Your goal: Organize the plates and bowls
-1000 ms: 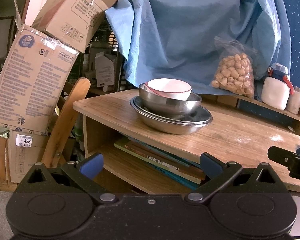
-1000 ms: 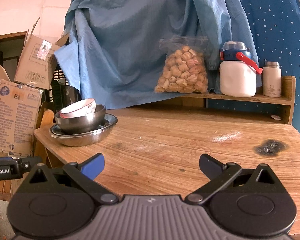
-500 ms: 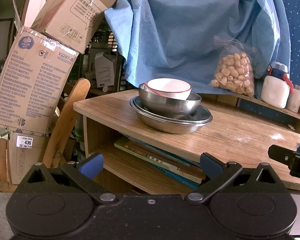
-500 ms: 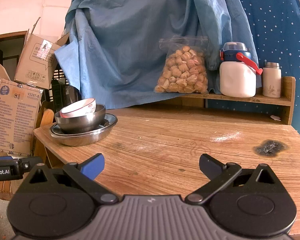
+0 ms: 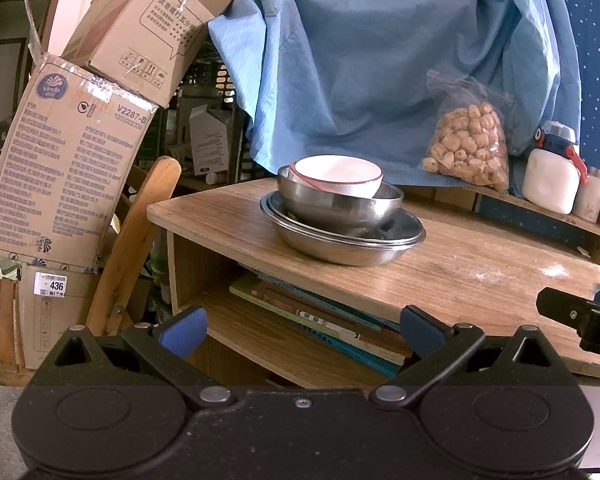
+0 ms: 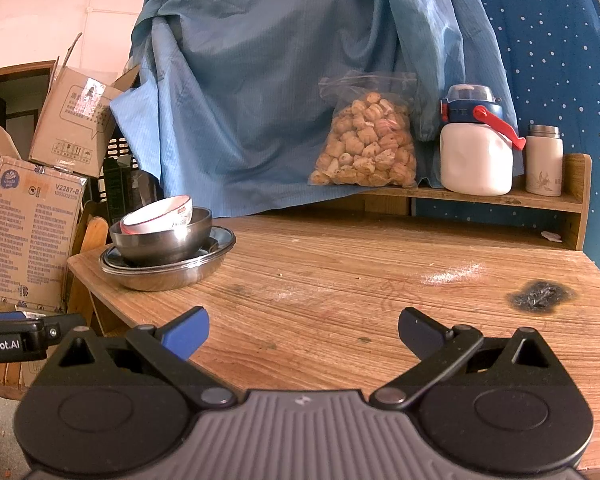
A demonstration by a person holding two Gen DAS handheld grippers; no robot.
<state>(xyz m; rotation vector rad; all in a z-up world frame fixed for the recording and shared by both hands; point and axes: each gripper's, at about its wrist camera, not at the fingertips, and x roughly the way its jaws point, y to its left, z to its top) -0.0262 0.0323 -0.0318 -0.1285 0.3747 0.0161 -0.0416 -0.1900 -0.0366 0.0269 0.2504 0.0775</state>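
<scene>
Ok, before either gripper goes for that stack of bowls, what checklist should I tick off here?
1. Left gripper open, empty: ok.
2. Right gripper open, empty: ok.
3. White bowl seated level in steel bowl: not ok, it sits tilted.
4. Steel bowl resting inside the wide steel dish: ok.
5. Stack set back from the table corner: not ok, it sits near the corner.
6. How many dishes are nested at the bottom: cannot tell.

Left gripper (image 5: 302, 330): black body, 2 round discs, silver pivot screws, blue-padded fingers (image 5: 183, 330). Right gripper (image 6: 302, 330): same, with grey ribbed centre panel behind its fingers.
</scene>
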